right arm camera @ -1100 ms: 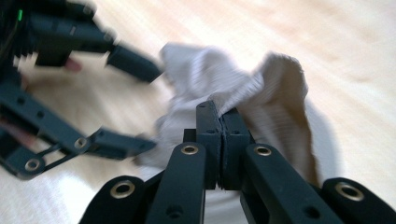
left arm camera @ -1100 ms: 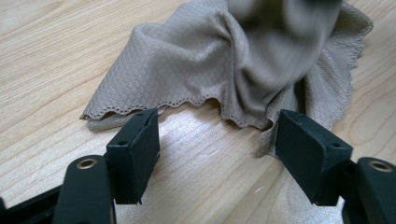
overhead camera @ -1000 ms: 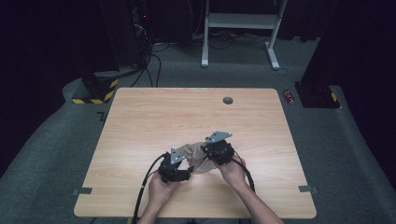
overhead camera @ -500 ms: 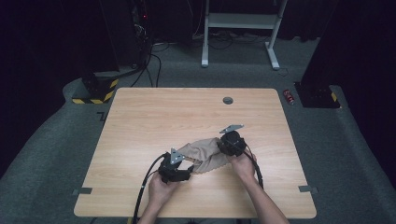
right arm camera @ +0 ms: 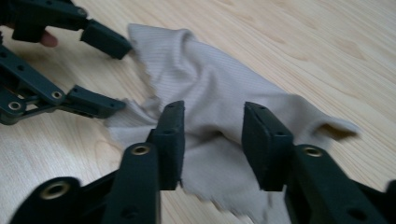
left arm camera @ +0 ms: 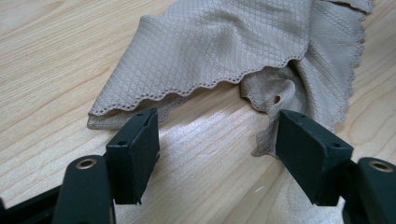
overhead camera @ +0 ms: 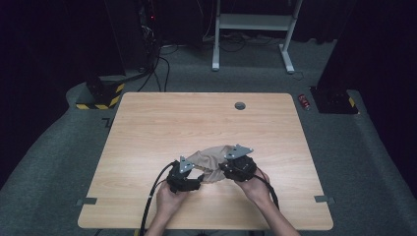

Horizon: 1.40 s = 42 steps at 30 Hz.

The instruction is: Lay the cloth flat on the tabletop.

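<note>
The beige cloth (overhead camera: 212, 158) lies crumpled on the wooden table (overhead camera: 147, 128), near its front edge and between your two hands. Your left gripper (left arm camera: 215, 140) rests just beside the cloth's scalloped hem with its jaws set wide, bare tabletop between them. Your right gripper (right arm camera: 212, 140) stands over the cloth's other end; its jaws have just been opening, with cloth beneath the gap and neither pad pressing on it.

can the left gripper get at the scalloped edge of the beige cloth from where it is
Probably yes. The left gripper stands open on the table, with the beige cloth and its scalloped edge just beyond the jaws and only bare wood between them.
</note>
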Motion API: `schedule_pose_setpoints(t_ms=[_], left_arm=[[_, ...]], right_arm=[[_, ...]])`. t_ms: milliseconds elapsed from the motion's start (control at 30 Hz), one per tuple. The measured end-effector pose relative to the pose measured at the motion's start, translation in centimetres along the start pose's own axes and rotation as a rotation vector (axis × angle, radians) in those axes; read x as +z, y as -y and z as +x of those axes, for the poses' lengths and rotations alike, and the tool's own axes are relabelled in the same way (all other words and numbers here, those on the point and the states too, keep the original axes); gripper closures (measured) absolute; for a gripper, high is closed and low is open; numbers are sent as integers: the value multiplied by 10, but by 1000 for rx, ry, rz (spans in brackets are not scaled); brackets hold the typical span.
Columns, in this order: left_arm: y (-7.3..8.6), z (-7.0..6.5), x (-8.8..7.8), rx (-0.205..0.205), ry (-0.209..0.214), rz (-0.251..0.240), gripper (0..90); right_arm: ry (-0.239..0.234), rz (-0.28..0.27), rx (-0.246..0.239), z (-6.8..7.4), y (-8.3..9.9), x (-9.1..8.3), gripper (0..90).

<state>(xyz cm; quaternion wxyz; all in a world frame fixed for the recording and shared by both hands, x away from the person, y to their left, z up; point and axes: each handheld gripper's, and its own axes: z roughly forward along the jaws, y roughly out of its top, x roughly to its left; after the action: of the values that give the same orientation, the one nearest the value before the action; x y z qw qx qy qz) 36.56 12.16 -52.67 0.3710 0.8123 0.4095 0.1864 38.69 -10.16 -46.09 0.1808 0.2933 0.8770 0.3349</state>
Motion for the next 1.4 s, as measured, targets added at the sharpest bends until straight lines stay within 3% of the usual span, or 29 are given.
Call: schedule_pose_setpoints(t_ms=[133,233,300,333,367,400,433,500,567,767,800,867,900,933,1100,1133,1267,1400], left_arm=[[0,0,0,0,0,0,307],[0,0,0,-1,0,0,307],[0,0,0,0,0,0,307],[0,0,0,-1,0,0,307],[0,0,0,-1,0,0,307],[0,0,0,0,0,0,307],[0,0,0,0,0,0,307],[0,0,0,-1,0,0,307],[0,0,0,1,0,1,307],[0,0,0,-1,0,0,306],[0,0,0,0,0,-1,307],[0,0,0,1,-1,0,307],[0,0,0,0,0,0,307],[0,0,0,0,0,0,307],[0,0,0,-1,1,1,306],[0,0,0,0,1,1,306],[0,0,0,0,1,1,307],[0,0,0,0,1,1,307]], right_arm=[[-43,53,-14,7,-4,27,492],[-45,106,-45,14,-5,45,480],[-44,115,-44,15,-5,47,498],[-25,129,-53,15,-4,52,607],[-25,129,-53,15,-4,52,607],[-26,128,-42,14,-5,52,732],[-26,128,-42,14,-5,52,732],[-15,120,-33,11,-6,50,833],[-8,107,-24,9,-8,47,871],[41,42,22,-9,-18,33,892],[69,25,35,-18,-22,29,895],[75,16,46,-21,-23,28,895],[114,3,66,-30,-26,27,897],[114,3,66,-30,-26,27,897],[198,38,157,-60,-25,37,896],[217,68,201,-71,-21,45,893],[220,117,219,-77,-15,56,887],[204,113,225,-76,-12,57,850]])
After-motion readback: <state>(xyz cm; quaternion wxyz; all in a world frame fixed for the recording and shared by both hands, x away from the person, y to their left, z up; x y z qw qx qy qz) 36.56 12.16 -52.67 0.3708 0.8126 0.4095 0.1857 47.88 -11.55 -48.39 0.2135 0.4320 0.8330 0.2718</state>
